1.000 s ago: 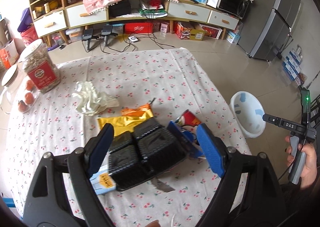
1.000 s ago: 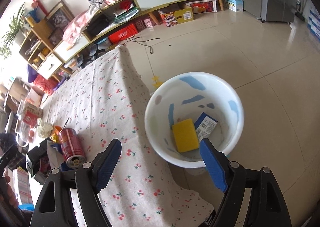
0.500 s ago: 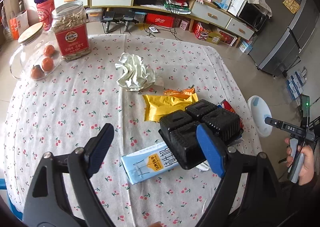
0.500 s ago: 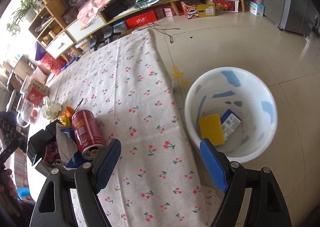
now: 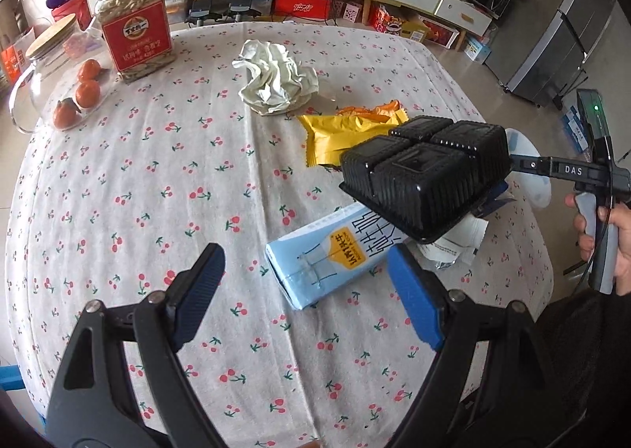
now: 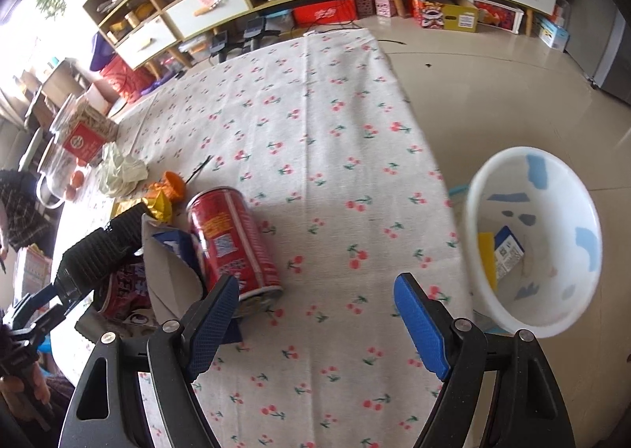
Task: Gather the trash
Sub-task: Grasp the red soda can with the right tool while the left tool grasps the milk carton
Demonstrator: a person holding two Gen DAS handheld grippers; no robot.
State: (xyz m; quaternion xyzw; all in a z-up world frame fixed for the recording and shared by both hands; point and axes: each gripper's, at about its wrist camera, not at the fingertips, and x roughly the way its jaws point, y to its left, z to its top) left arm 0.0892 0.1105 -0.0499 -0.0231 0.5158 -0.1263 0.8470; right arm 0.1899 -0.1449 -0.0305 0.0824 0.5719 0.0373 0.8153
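Red can point(image 6: 232, 247) lies beside black tray point(image 6: 98, 251); right claw point(image 6: 315, 325) apart, empty, left claw point(image 5: 303, 290) likewise. Straddle can across middle, close squarely.

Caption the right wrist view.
Open right gripper above the red can lying on the cherry tablecloth, white basin beside.

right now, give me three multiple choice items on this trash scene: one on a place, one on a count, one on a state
1. Where is the white basin?
A. on the table
B. on the floor beside the table
C. on a shelf

2. How many oranges lie by the glass jar?
A. one
B. three
C. five

3. How is the red can positioned?
A. upright
B. on its side
C. inside the basin

Answers:
1 B: it sits on floor tiles past the tablecloth edge.
2 B: three are visible.
3 B: it lies lengthwise on the cloth.
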